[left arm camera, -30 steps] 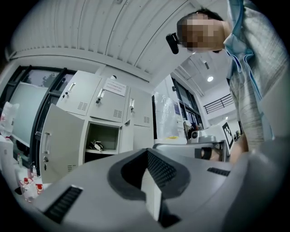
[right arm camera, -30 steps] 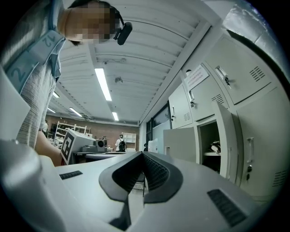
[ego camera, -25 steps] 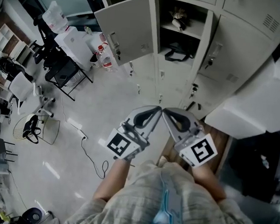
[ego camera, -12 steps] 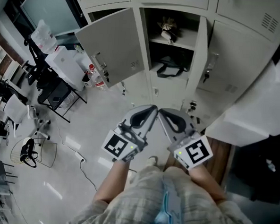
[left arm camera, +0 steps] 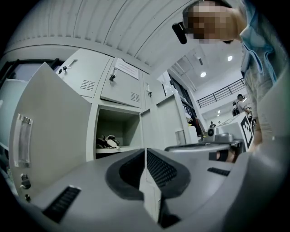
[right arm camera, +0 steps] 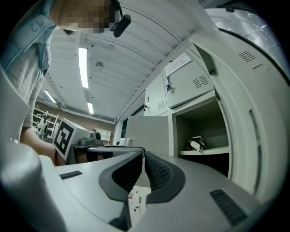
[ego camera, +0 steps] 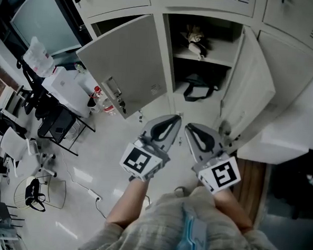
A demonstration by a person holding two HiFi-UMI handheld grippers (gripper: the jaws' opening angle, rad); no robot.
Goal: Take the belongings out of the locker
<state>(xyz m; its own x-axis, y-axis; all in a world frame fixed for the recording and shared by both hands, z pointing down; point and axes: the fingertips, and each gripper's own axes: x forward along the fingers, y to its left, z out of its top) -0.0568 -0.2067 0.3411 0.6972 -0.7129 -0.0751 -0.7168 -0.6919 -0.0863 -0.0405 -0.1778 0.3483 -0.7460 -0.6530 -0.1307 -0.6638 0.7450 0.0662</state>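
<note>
The open locker [ego camera: 205,56] is at the top centre of the head view. On its shelf lies a small black-and-white bundle [ego camera: 196,37], also seen in the left gripper view [left arm camera: 108,142] and the right gripper view [right arm camera: 197,144]. Below the shelf a black bag [ego camera: 200,90] sits in the dark lower compartment. My left gripper [ego camera: 173,121] and right gripper [ego camera: 190,129] are side by side in front of the locker, well short of it. Both are shut with nothing between their jaws [left arm camera: 145,154] [right arm camera: 143,154].
The locker's grey door [ego camera: 123,61] swings out to the left; another pale door [ego camera: 251,90] stands angled at the right. Bottles [ego camera: 101,100] and a desk with a white box [ego camera: 64,82] stand left. A wooden bench [ego camera: 251,180] and a white surface [ego camera: 288,135] are to the right.
The locker has come closer and sits lower in the head view. Both grippers stay shut, side by side, and have shifted slightly right and down in the view.
</note>
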